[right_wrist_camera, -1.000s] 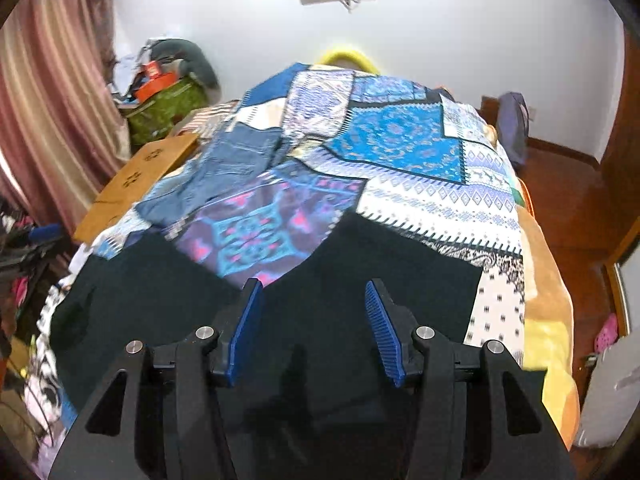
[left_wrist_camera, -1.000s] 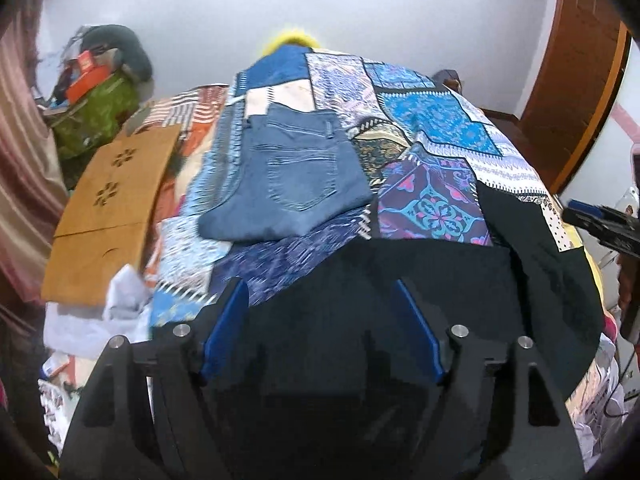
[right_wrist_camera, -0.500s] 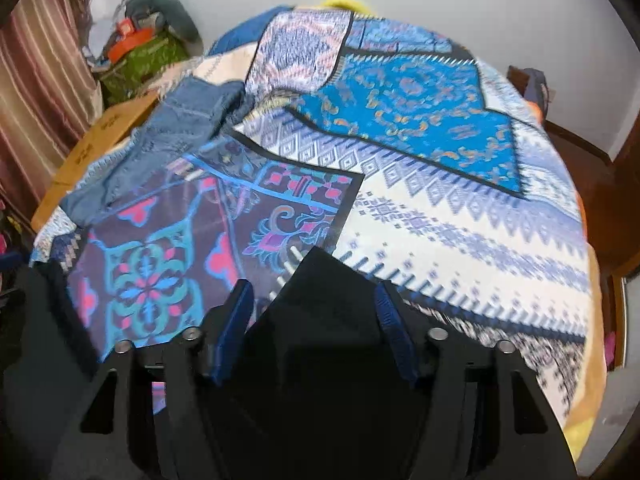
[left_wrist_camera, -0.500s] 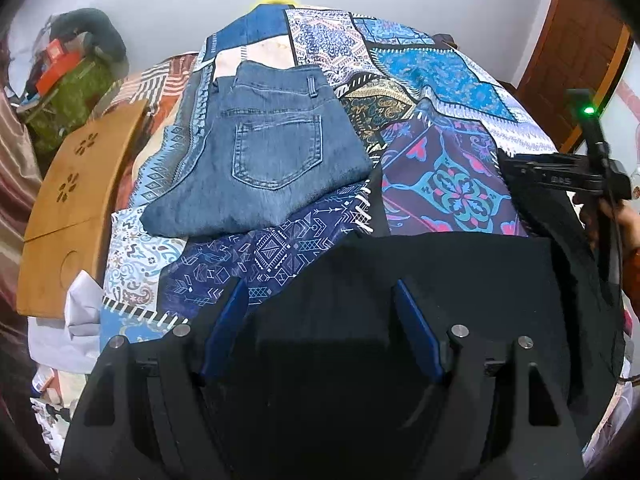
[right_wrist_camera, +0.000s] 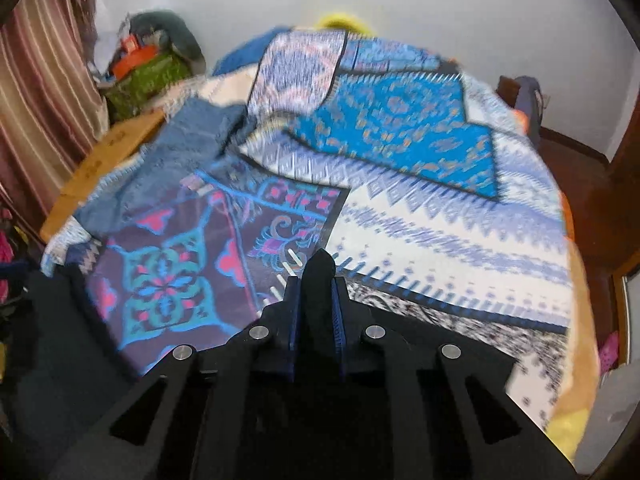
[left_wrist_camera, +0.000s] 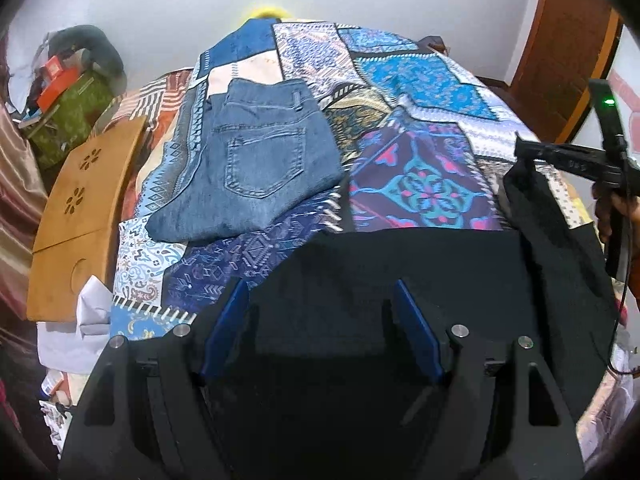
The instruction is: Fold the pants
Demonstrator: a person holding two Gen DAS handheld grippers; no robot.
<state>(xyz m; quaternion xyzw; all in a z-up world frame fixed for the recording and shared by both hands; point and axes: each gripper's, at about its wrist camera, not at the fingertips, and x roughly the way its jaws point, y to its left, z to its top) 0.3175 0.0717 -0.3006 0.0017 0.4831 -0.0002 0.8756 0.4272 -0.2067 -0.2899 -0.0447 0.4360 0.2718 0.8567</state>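
Right wrist view showed the right gripper (right_wrist_camera: 318,312) closing on the black pants (right_wrist_camera: 319,268); the left gripper (left_wrist_camera: 318,332), fingers apart, should pinch its corner equally deep.

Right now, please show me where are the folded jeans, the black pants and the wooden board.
folded jeans (left_wrist_camera: 256,168): left wrist view, on the back pocket.
black pants (left_wrist_camera: 380,264): left wrist view, on the flat cloth ahead of the left tool.
wooden board (left_wrist_camera: 80,208): left wrist view, on its top face beside the flower cut-outs.

White wall (left_wrist_camera: 160,0), striped curtain (right_wrist_camera: 36,80), wooden door (left_wrist_camera: 560,60), patchwork-covered bed (right_wrist_camera: 400,128).
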